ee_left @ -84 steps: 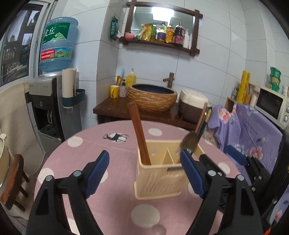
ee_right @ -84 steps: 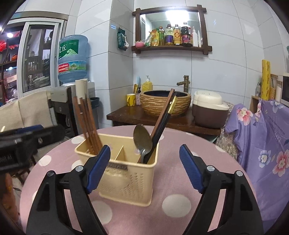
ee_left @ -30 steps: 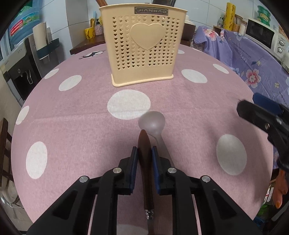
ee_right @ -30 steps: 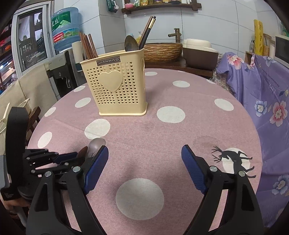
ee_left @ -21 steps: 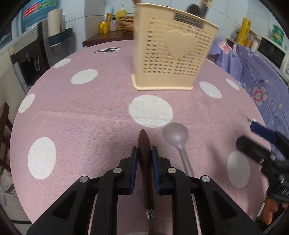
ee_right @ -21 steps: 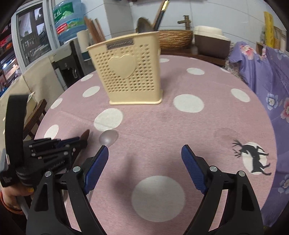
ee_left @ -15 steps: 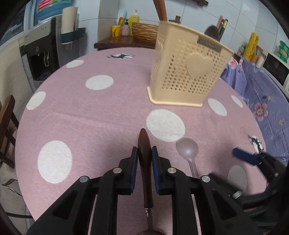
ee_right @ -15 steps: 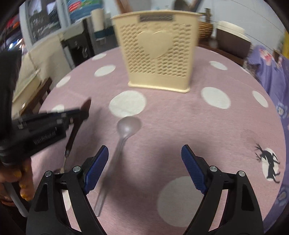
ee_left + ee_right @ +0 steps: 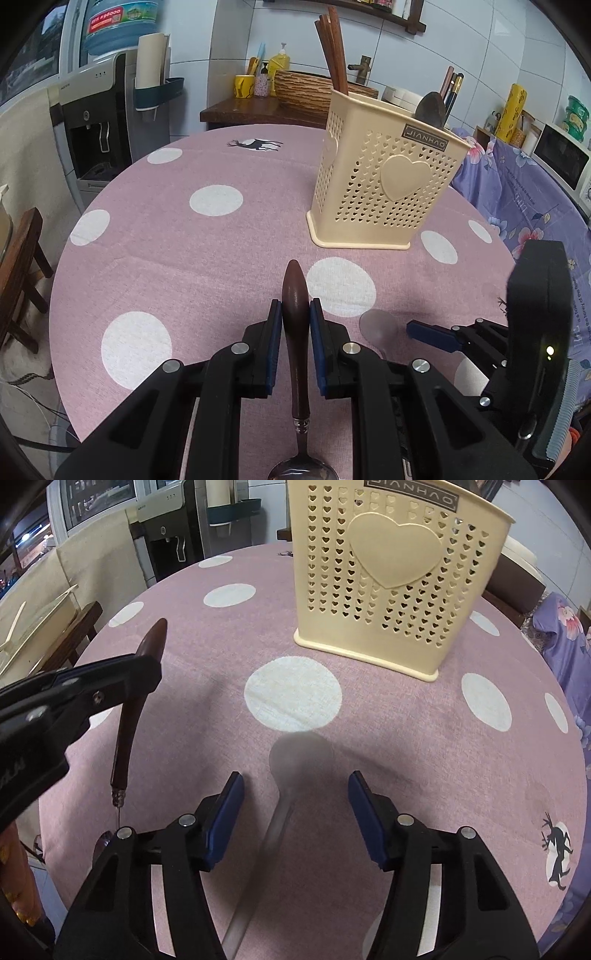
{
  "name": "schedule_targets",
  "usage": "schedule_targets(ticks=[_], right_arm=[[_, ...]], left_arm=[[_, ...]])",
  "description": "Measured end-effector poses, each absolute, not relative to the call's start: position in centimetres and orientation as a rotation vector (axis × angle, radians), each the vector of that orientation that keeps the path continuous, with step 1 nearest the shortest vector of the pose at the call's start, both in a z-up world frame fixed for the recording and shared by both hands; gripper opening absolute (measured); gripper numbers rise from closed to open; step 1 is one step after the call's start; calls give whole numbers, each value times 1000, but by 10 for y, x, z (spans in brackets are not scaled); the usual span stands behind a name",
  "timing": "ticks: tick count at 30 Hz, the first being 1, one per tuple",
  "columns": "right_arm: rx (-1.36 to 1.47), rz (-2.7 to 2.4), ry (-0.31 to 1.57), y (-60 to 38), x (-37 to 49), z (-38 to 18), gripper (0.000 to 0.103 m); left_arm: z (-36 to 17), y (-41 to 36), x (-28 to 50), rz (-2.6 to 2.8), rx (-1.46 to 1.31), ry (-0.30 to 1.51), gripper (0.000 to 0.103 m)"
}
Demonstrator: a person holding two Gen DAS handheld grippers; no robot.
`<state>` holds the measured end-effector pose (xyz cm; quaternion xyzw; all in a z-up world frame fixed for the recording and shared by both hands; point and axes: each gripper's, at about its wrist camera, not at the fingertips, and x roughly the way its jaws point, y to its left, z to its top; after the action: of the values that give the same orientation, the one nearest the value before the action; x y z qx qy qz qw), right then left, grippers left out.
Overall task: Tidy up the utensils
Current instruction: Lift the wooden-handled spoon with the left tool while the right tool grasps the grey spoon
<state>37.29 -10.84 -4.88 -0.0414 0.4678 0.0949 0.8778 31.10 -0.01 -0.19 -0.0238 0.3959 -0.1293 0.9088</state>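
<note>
My left gripper (image 9: pixel 295 325) is shut on the brown handle of a metal spoon (image 9: pixel 294 332), bowl end toward the camera; the same spoon (image 9: pixel 129 716) hangs off the table in the right wrist view. A pale translucent spoon (image 9: pixel 295 760) lies on the pink dotted tablecloth (image 9: pixel 406 738). My right gripper (image 9: pixel 295 812) straddles its handle with jaws closing, pads not touching it. The cream perforated utensil holder (image 9: pixel 384 184) stands behind, with brown chopsticks (image 9: pixel 332 55) and a spoon with dark chopsticks (image 9: pixel 432 107) in it.
The round table's edge (image 9: pixel 62 332) curves close on the left, with a wooden chair (image 9: pixel 22 273) and a water dispenser (image 9: pixel 99 122) beyond. A purple floral cover (image 9: pixel 532 199) lies to the right. A wooden counter with a woven basin (image 9: pixel 306 92) stands behind.
My left gripper has lifted the brown-handled spoon and swung left. My right gripper moved over the pale spoon and its jaws narrowed around the handle.
</note>
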Motion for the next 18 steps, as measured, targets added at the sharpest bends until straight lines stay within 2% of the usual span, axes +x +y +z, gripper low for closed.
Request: schedule_targets(ticks=[3,7,18], right_arm=[[-84,194,979,-107,383,-49,54],[-81,187,981,-106,391,-48,38],[-17,207,970,-118,394,-44,37]], left_arm=[[0,0,312,-266,-50,814,16],[2,0,313,-262,-49,807,16],[6,-4,313,-258,-42,788,16]])
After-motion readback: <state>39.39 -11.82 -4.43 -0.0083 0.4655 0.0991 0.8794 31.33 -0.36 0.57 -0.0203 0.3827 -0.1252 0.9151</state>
